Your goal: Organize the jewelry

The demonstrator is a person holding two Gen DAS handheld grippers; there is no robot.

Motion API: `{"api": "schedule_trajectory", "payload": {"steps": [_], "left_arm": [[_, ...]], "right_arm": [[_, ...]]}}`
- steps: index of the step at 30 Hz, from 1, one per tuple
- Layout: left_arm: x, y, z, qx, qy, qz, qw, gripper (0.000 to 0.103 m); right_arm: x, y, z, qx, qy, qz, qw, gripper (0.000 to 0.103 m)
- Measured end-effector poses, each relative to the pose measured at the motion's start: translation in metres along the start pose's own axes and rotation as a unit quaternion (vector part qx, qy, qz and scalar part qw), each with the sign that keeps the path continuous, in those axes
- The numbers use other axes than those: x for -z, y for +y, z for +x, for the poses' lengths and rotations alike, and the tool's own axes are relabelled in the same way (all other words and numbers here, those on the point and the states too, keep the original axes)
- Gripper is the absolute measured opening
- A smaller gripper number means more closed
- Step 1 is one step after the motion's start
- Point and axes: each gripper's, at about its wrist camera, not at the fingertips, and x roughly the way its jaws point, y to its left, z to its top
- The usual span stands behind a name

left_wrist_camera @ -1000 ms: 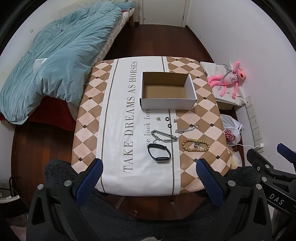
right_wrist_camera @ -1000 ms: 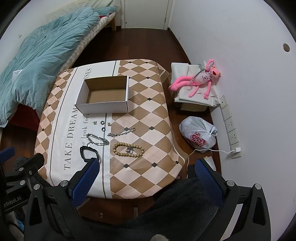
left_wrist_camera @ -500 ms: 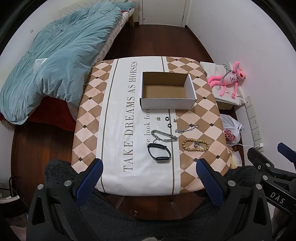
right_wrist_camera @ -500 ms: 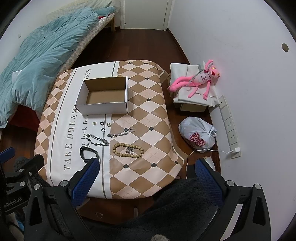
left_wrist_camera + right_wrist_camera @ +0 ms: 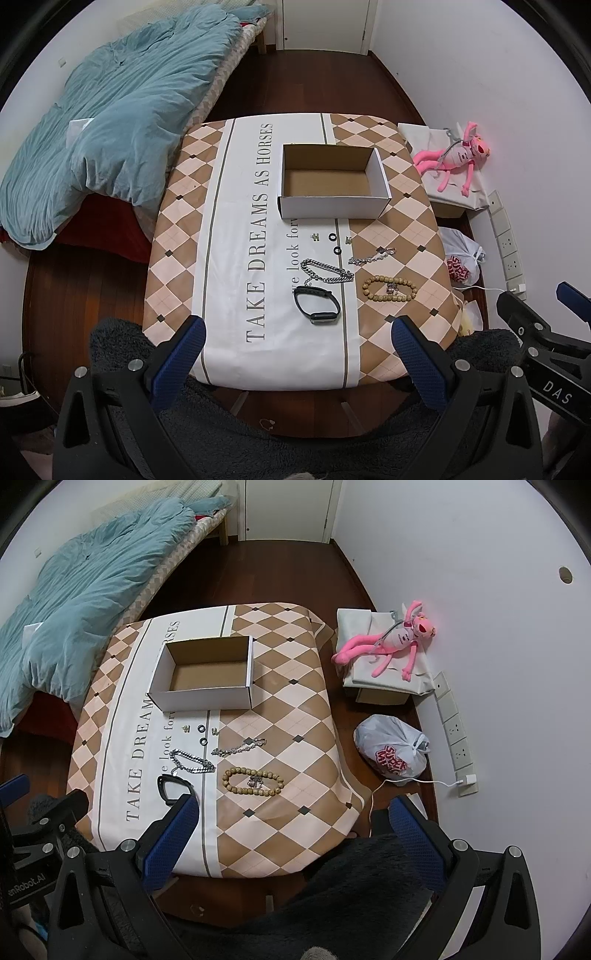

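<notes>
An empty white cardboard box [image 5: 334,182] [image 5: 207,677] stands on the cloth-covered table [image 5: 236,258] [image 5: 295,746]. In front of it lie small rings and earrings [image 5: 334,242] [image 5: 201,733], a thin silver chain [image 5: 371,255] [image 5: 240,746], a heavy silver chain [image 5: 327,273] [image 5: 192,762], a wooden bead bracelet [image 5: 388,288] [image 5: 253,781] and a black band watch [image 5: 317,304] [image 5: 171,786]. My left gripper [image 5: 297,354] is open and empty, held above the table's near edge. My right gripper [image 5: 291,834] is open and empty, above the near right corner.
A bed with a blue quilt [image 5: 110,122] stands left of the table. A pink plush toy [image 5: 388,644] lies on a covered box by the right wall. A white plastic bag [image 5: 393,751] and a wall socket strip [image 5: 458,738] are on the right. Dark fleece [image 5: 295,435] lies below the grippers.
Both grippers have shifted very slightly; the jewelry and the box have not moved.
</notes>
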Motion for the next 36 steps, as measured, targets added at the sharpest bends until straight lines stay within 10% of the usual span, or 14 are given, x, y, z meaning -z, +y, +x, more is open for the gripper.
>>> {"api": "schedule_trajectory", "payload": {"steps": [36], "left_arm": [[-0.0043, -0.0053, -0.0066, 0.000, 0.002, 0.001, 1.0000, 0.103]], "right_arm": [[-0.0035, -0.0048, -0.0028, 0.003, -0.003, 0.003, 1.000, 0.103]]}}
